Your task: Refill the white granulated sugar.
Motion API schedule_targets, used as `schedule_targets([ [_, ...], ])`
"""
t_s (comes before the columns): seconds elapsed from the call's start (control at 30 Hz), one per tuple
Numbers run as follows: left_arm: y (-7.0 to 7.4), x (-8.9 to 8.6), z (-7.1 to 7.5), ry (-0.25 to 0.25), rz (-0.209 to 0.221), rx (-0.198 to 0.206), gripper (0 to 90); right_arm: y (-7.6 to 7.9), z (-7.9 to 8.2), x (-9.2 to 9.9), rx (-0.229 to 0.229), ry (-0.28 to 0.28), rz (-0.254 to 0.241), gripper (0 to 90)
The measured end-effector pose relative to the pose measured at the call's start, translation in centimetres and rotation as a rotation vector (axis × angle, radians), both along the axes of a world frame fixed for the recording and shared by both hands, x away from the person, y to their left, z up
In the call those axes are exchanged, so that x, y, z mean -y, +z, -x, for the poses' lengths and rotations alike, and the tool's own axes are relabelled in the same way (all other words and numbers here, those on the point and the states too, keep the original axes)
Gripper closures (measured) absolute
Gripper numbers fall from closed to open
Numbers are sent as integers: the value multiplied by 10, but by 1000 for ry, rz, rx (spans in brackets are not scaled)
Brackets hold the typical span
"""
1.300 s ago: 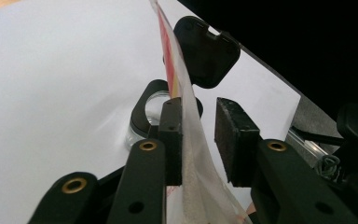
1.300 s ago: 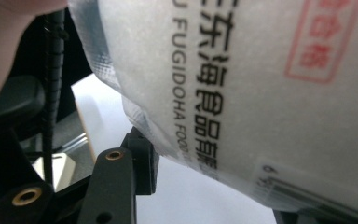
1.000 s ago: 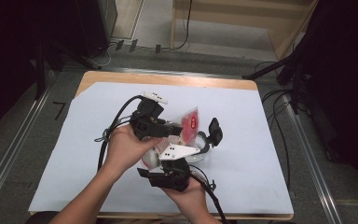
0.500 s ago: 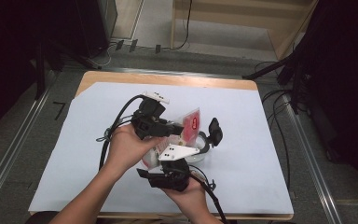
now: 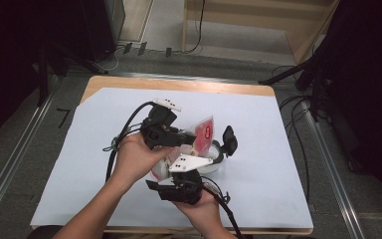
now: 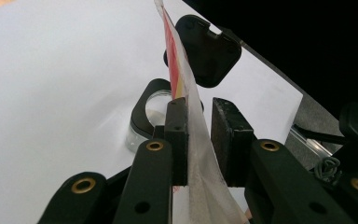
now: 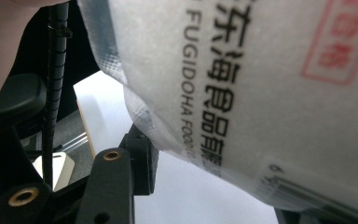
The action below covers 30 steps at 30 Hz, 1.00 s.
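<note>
**Bag held over the jar**

The left gripper (image 5: 186, 138) pinches the upper edge of a plastic bag (image 5: 201, 134), its pads tight on the film. The right gripper (image 5: 199, 167) holds the bag's lower part between half-wide jaws. The bag hangs tilted just above a small open jar (image 6: 156, 109) on the white table cover (image 5: 268, 139)

Left gripper (image 5: 186, 139) sits just behind the right gripper (image 5: 206, 164), jaws clamped close together. The right's jaws stand apart, seemingly gripping.
</note>
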State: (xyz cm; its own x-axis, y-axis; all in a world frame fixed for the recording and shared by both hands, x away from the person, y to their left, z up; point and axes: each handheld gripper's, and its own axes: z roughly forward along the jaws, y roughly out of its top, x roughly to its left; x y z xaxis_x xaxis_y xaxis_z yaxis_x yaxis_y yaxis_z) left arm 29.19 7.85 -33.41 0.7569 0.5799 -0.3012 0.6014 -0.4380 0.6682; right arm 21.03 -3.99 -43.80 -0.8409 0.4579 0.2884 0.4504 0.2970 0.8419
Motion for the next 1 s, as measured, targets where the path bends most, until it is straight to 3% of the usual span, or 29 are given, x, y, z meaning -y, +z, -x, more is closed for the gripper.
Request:
schedule_targets([
  [1.0, -1, -2, 0, 3, 4, 0, 772, -1, 1, -2, 18, 11, 17, 544],
])
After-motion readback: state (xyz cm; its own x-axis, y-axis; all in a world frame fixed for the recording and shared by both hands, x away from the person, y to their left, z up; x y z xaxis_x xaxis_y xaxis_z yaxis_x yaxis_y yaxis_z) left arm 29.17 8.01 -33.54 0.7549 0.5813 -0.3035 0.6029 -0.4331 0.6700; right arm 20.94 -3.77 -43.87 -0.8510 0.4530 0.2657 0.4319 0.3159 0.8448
